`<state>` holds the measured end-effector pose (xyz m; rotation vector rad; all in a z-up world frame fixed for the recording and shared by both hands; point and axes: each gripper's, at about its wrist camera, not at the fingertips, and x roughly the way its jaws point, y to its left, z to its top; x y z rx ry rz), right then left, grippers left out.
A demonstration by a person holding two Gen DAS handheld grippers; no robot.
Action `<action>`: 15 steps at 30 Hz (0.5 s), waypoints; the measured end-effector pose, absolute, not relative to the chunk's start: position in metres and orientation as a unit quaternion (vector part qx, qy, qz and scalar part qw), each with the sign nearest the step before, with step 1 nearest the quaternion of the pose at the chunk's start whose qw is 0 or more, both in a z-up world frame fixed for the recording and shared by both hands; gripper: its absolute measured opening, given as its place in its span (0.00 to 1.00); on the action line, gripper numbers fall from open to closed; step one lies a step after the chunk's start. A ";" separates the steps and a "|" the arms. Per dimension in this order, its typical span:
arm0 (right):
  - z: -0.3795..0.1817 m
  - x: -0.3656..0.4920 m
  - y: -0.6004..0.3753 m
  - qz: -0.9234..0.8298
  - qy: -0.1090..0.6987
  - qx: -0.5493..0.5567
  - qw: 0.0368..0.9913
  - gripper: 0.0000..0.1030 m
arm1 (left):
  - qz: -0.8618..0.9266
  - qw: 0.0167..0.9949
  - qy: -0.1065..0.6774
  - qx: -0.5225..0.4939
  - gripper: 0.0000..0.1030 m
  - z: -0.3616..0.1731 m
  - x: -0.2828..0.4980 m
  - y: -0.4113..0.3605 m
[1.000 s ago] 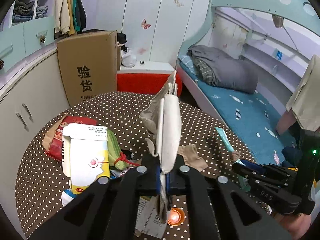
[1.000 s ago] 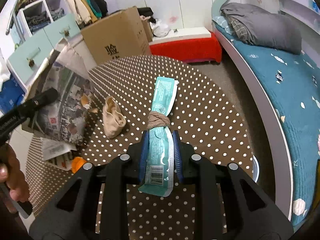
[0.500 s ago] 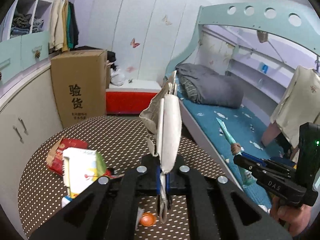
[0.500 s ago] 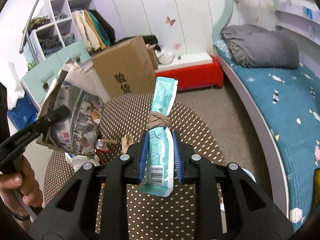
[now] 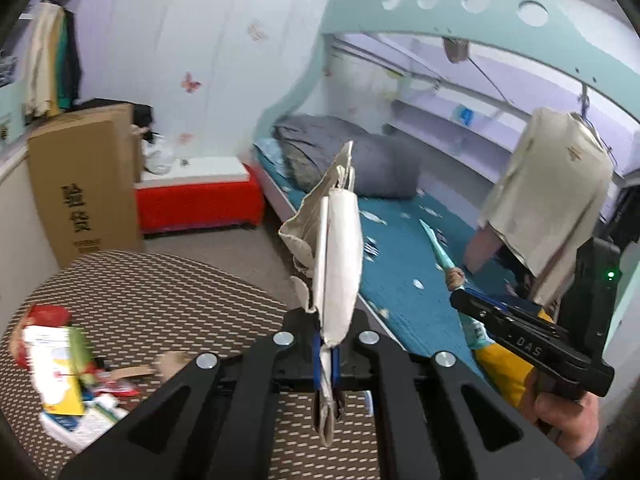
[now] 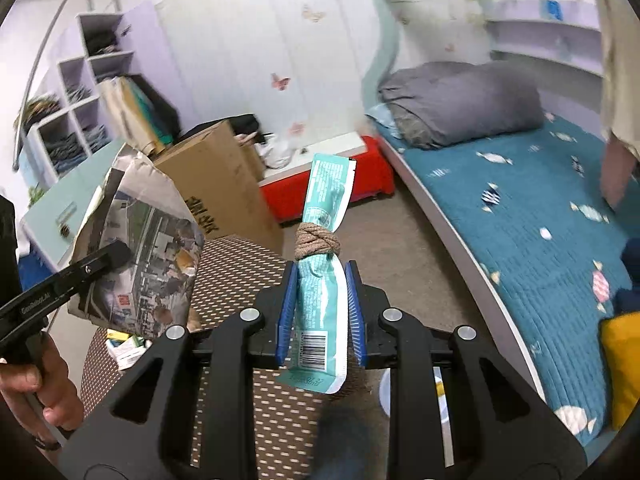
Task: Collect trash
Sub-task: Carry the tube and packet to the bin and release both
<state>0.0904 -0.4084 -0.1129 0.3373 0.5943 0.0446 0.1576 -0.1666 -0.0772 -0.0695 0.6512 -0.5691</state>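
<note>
Newspaper: a crumpled, folded sheet [image 5: 338, 248] with grey printed photographs, seen edge-on, is stood upright between the fingers.
Left gripper: the jaws [image 5: 328, 350] are clamped tight on the newspaper's lower edge.
Wrapper: a teal packet [image 6: 322, 280] with a barcode is knotted round with a brown cord [image 6: 317, 240].
Right gripper: the jaws [image 6: 320, 316] are held narrow, pressed on the wrapper's sides.
Left view only: remaining litter [image 5: 64, 376] is shown on the dotted table [image 5: 168, 300], below-left of the fingers.
Right view only: the newspaper's printed face is shown.

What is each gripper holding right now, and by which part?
Left gripper: folded newspaper, pinched near its lower edge. Right gripper: teal wrapper, clamped across its lower half, below the knotted band.
</note>
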 end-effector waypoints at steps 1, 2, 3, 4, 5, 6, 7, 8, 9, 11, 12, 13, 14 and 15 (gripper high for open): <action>-0.119 0.089 -0.419 0.013 0.295 0.173 0.940 0.23 | -0.282 0.903 0.322 -0.031 0.04 -0.080 0.160 -0.177; -0.124 0.088 -0.429 0.006 0.298 0.180 0.937 0.23 | -0.290 0.897 0.332 -0.030 0.03 -0.084 0.163 -0.189; -0.131 0.088 -0.439 -0.001 0.303 0.189 0.934 0.23 | -0.296 0.892 0.341 -0.029 0.03 -0.088 0.165 -0.200; -0.137 0.088 -0.448 -0.006 0.309 0.197 0.931 0.23 | -0.302 0.886 0.350 -0.028 0.03 -0.093 0.169 -0.209; -0.145 0.088 -0.456 -0.012 0.315 0.205 0.927 0.23 | -0.308 0.880 0.361 -0.026 0.03 -0.100 0.172 -0.222; -0.154 0.089 -0.465 -0.017 0.322 0.213 0.922 0.23 | -0.313 0.874 0.370 -0.024 0.03 -0.106 0.175 -0.233; -0.160 0.090 -0.471 -0.021 0.327 0.218 0.919 0.23 | -0.316 0.870 0.378 -0.021 0.03 -0.111 0.178 -0.242; -0.170 0.091 -0.479 -0.025 0.335 0.226 0.915 0.23 | -0.321 0.863 0.389 -0.017 0.03 -0.118 0.181 -0.254; -0.180 0.093 -0.487 -0.029 0.343 0.234 0.909 0.23 | -0.324 0.858 0.397 -0.014 0.03 -0.125 0.183 -0.263; -0.196 0.099 -0.498 -0.036 0.357 0.244 0.901 0.23 | -0.329 0.848 0.416 -0.005 0.03 -0.139 0.190 -0.282; -0.206 0.101 -0.503 -0.038 0.365 0.251 0.896 0.23 | -0.330 0.843 0.424 -0.001 0.03 -0.146 0.193 -0.290; -0.215 0.103 -0.508 -0.040 0.372 0.256 0.891 0.23 | -0.329 0.840 0.432 0.004 0.03 -0.153 0.195 -0.298; -0.225 0.107 -0.512 -0.042 0.381 0.260 0.886 0.23 | -0.329 0.835 0.441 0.010 0.03 -0.162 0.199 -0.307; -0.232 0.110 -0.515 -0.043 0.388 0.264 0.882 0.23 | -0.328 0.831 0.450 0.015 0.03 -0.169 0.203 -0.314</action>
